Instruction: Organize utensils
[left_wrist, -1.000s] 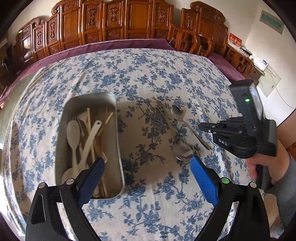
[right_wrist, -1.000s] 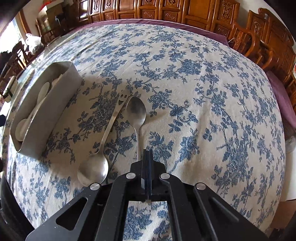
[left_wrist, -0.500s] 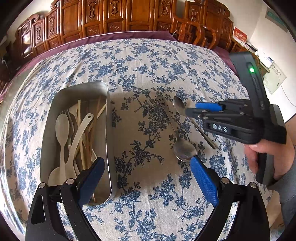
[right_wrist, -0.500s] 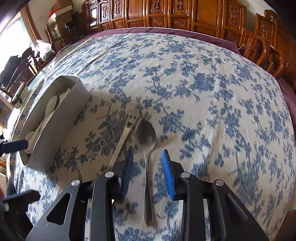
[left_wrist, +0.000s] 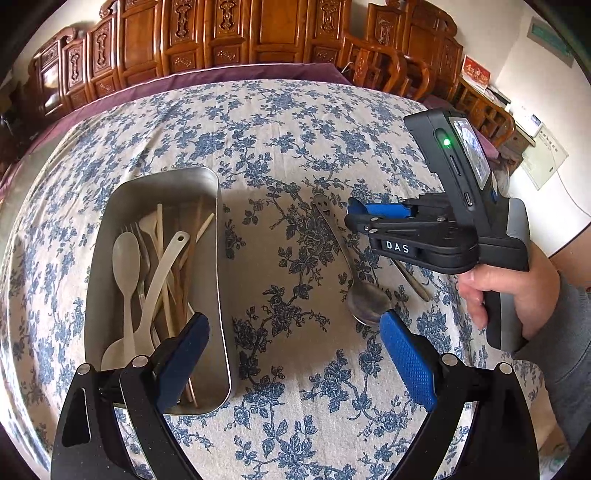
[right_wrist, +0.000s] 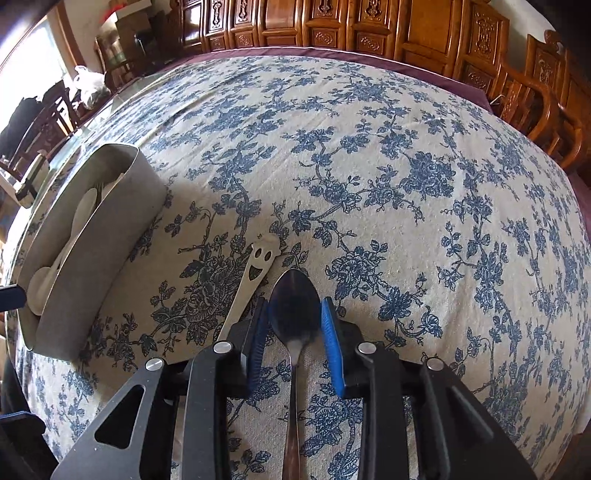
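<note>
Two metal spoons lie on the flowered tablecloth. The plain spoon (right_wrist: 294, 306) lies between the open blue pads of my right gripper (right_wrist: 295, 314), bowl away from me; the pads stand on either side of the bowl without pinching it. The smiley-handled spoon (right_wrist: 251, 273) lies just left of it, and also shows in the left wrist view (left_wrist: 364, 301). My right gripper shows there too (left_wrist: 356, 208). The metal tray (left_wrist: 218, 280) holds pale plastic spoons (left_wrist: 125, 258), forks and chopsticks. My left gripper (left_wrist: 291, 332) is open and empty above the cloth by the tray.
The tray (right_wrist: 107, 240) stands left of the spoons in the right wrist view. Carved wooden chairs (left_wrist: 384, 70) ring the far side of the round table. A purple underlay edge (left_wrist: 221, 77) shows at the back.
My right gripper opened from shut and moved forward along the plain spoon, so its pads now flank the bowl. The left gripper drifted slightly; the tray and spoons stayed put.
</note>
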